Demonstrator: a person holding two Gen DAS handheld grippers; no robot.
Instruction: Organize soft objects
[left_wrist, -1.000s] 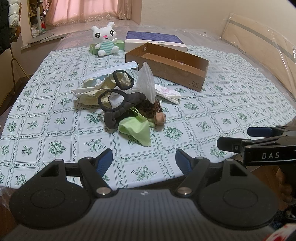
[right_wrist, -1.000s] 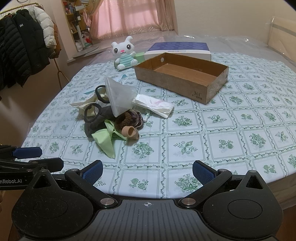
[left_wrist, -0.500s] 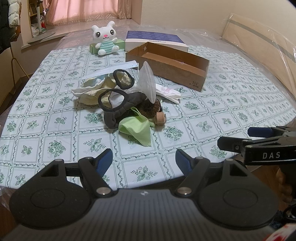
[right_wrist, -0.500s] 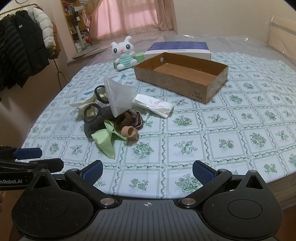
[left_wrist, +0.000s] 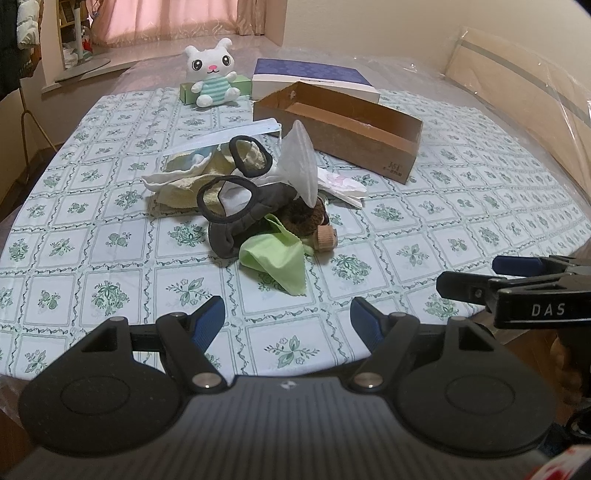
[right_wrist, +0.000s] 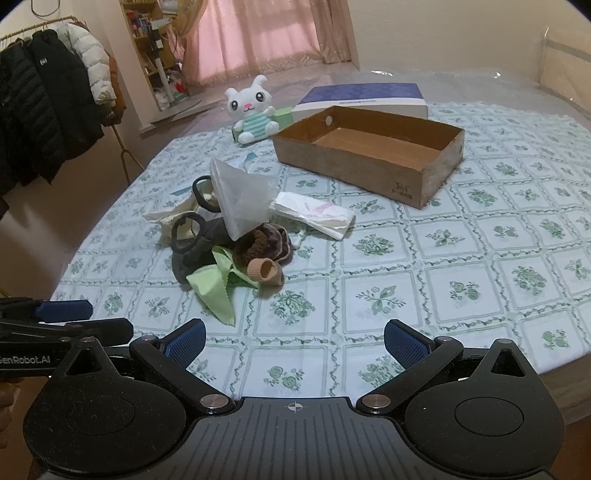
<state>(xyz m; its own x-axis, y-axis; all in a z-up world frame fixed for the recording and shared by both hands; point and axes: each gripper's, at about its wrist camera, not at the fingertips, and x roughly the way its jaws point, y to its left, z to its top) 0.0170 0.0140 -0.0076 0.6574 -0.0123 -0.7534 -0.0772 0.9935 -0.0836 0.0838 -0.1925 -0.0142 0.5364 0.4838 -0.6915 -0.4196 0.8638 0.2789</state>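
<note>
A heap of soft things lies mid-table: a light green cloth (left_wrist: 275, 260) (right_wrist: 212, 291), a dark grey cloth with black loops (left_wrist: 236, 225), a brown knitted piece (right_wrist: 258, 245), a beige tube sock (right_wrist: 264, 271), a cream cloth (left_wrist: 184, 184) and a translucent white bag (right_wrist: 240, 195). An empty cardboard box (left_wrist: 369, 144) (right_wrist: 351, 162) stands behind it. My left gripper (left_wrist: 286, 310) hangs open over the near table edge, short of the heap. Beside it, my right gripper (right_wrist: 293, 332) is wide apart, its jaws closing slightly with nothing between them.
A white plush rabbit (left_wrist: 210, 79) leans on a green box (left_wrist: 242, 86) at the far side, next to a blue-and-white box (left_wrist: 314, 75). A white tissue packet (right_wrist: 314, 214) lies right of the heap. Coats (right_wrist: 48, 92) hang left of the table.
</note>
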